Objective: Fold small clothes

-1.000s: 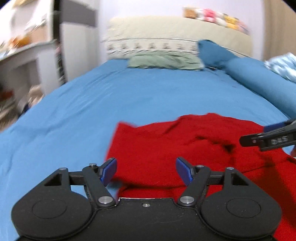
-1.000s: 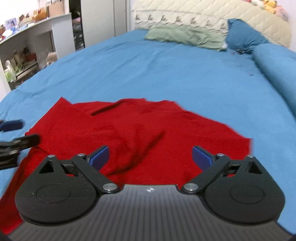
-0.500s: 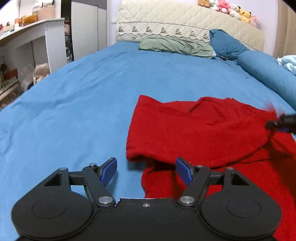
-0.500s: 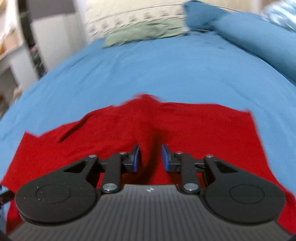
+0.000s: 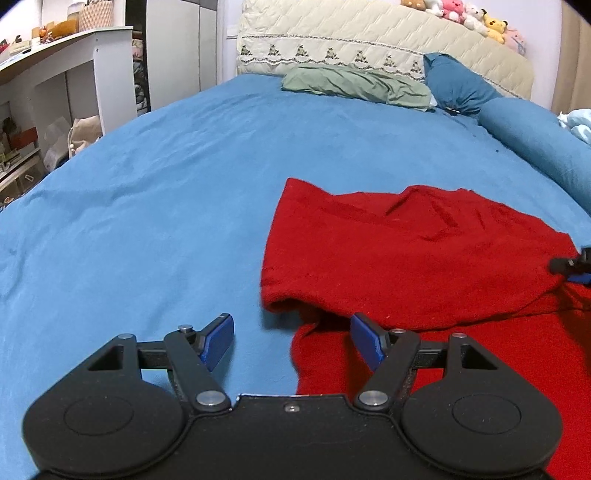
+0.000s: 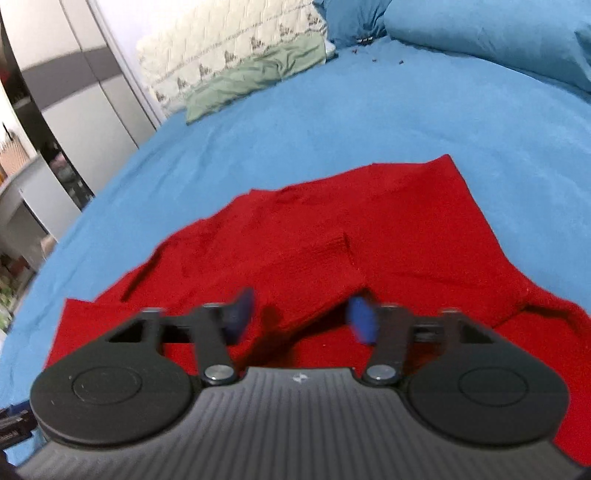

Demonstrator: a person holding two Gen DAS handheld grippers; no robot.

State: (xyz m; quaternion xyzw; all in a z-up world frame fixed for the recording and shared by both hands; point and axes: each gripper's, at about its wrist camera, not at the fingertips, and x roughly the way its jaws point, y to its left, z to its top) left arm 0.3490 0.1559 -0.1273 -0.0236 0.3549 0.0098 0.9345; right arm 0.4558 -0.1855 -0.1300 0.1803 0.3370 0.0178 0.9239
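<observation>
A red garment [image 5: 413,254] is seen spread on the blue bed sheet [image 5: 166,192], filling the lower right of the left wrist view and the centre of the right wrist view [image 6: 332,236]. Its upper layer is folded over a lower layer, with a rolled edge lifted slightly at the lower left corner of the fold. The left gripper [image 5: 291,341] is held low in the frame with its blue-tipped fingers [image 5: 218,338] spread wide; one finger is seen over bare sheet, the other over the edge of the red fabric, and nothing is pinched between them. The right gripper [image 6: 301,317] is shown in the lower middle of its own view with its blurred blue fingers [image 6: 362,319] apart above the garment, a raised fold of cloth lying between them without being clamped. A sliver of the right gripper [image 5: 572,264] is also caught at the right edge of the left wrist view, at the garment's right margin. At the top of the left wrist frame a green pillow [image 5: 354,83] is set against a cream quilted headboard [image 5: 369,40], with a blue bolster [image 5: 535,144] along the upper right and stuffed toys [image 5: 461,14] lined on top. White shelves [image 5: 66,74] are visible at the upper left.
</observation>
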